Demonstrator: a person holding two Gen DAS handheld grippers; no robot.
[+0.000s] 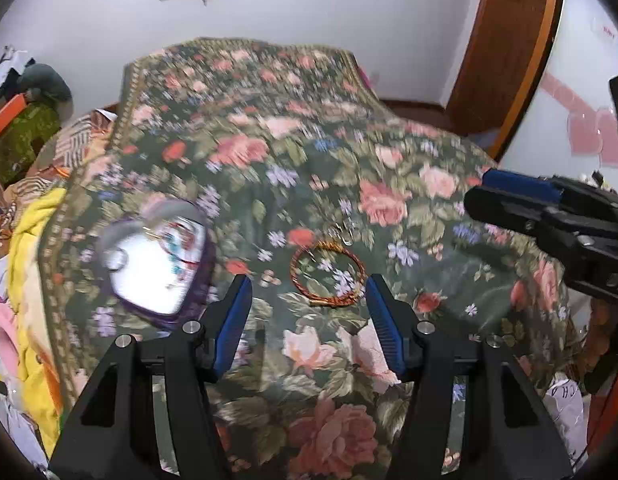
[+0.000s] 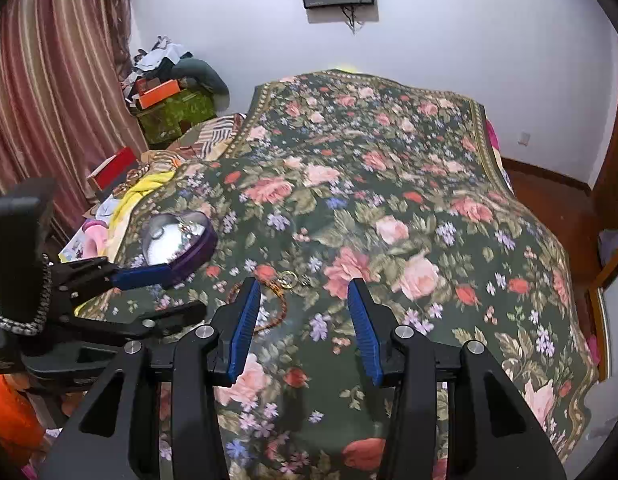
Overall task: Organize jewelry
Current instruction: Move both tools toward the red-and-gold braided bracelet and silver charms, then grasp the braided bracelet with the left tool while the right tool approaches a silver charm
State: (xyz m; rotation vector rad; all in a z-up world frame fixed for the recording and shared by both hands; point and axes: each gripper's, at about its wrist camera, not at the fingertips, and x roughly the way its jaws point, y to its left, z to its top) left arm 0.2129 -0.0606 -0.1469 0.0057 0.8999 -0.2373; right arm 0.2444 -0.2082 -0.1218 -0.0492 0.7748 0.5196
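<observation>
Left wrist view had the bed with the floral bedspread (image 1: 293, 152) filling most of the picture, so I'll use that spread as the reference for everything. Off its left edge sat a heap of yellow and patterned cloth (image 1: 37, 264). On the spread, toward that left edge, lay a heart-shaped purple jewelry box (image 1: 157, 268), open side up, white inside, with some small pieces in it that were too blurred to make out. Near the middle of the spread, to the right of the box and well apart from it, lay a twisted orange-gold bangle (image 1: 328, 273), flat on the fabric. Just past the bangle were a couple of small gold hoop earrings (image 1: 343, 232), pretty smeared.

Left gripper (image 1: 309, 298) hung over the spread with its blue pads spread apart and nothing between them; the bangle showed in the gap but lay on the fabric, not pinched.

Right wrist view showed the right gripper (image 2: 303, 300) over the same spread, pads also apart and empty, with the bangle (image 2: 279, 304) partly hidden behind its left pad and the box (image 2: 181, 244) farther toward the spread's left edge.
</observation>
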